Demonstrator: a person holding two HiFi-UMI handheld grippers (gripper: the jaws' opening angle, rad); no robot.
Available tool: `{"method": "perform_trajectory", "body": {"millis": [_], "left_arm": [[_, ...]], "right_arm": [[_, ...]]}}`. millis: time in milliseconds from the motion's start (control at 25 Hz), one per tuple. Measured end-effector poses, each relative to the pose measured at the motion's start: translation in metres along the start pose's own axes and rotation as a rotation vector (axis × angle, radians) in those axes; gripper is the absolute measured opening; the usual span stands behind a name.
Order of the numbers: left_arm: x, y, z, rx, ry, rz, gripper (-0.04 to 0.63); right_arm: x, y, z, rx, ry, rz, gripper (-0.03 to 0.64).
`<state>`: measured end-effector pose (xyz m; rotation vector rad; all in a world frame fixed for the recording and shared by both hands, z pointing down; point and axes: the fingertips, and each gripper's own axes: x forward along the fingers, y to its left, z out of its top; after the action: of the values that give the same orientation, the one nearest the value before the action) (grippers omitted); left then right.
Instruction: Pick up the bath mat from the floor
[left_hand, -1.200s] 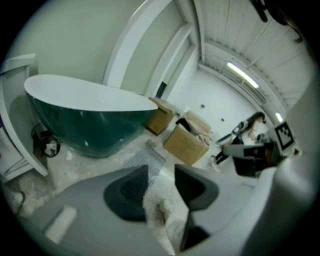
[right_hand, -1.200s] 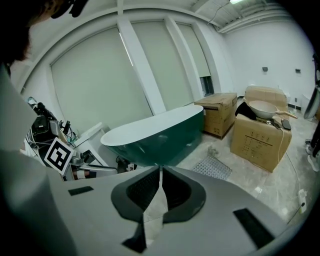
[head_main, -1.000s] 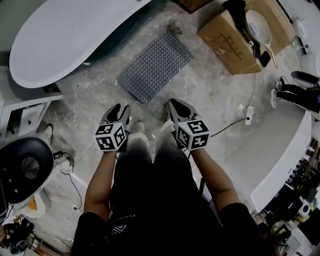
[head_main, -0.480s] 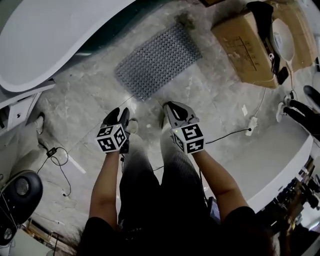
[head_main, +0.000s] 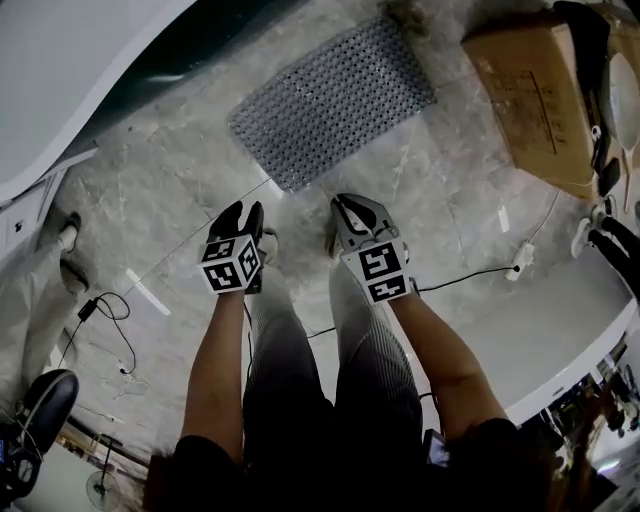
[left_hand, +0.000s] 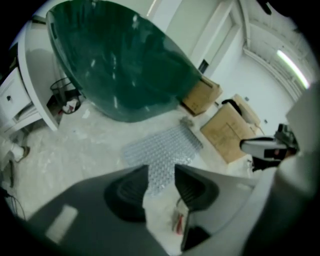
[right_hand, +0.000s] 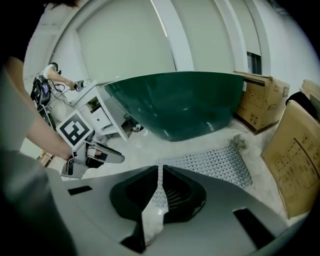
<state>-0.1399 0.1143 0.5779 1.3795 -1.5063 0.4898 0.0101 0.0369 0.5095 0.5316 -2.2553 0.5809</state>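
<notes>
The grey perforated bath mat (head_main: 335, 98) lies flat on the marble floor beside the bathtub, ahead of both grippers. It also shows beyond the jaws in the left gripper view (left_hand: 162, 150) and the right gripper view (right_hand: 215, 162). My left gripper (head_main: 243, 212) is held above the floor short of the mat's near corner, its jaws a little apart and empty (left_hand: 161, 172). My right gripper (head_main: 347, 207) is level with it to the right, its jaws almost together with nothing between them (right_hand: 160, 170). Neither gripper touches the mat.
A big dark green bathtub (left_hand: 120, 65) with a white rim (head_main: 90, 60) stands left of the mat. Cardboard boxes (head_main: 540, 90) stand at the right. Cables (head_main: 470, 272) trail on the floor. A white cabinet (left_hand: 25, 100) is at the far left.
The person has stepped forward, so the mat and tub are nearer and larger. Both grippers have kept the same pose in front of the body.
</notes>
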Motion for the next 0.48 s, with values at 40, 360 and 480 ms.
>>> {"method": "perform_trajectory", "body": {"millis": [40, 360, 480], "left_arm": [[0.01, 0.005, -0.003, -0.01, 0.006, 0.007, 0.166], [0.084, 0.036, -0.04, -0.066, 0.044, 0.013, 0.164], [0.11, 0.048, -0.056, -0.091, 0.06, 0.017, 0.164]], "right_arm": [[0.008, -0.004, -0.006, -0.008, 0.004, 0.001, 0.021], [0.079, -0.016, -0.061, 0.003, 0.04, -0.002, 0.035], [0.103, -0.017, -0.081, -0.017, 0.052, 0.012, 0.038]]}}
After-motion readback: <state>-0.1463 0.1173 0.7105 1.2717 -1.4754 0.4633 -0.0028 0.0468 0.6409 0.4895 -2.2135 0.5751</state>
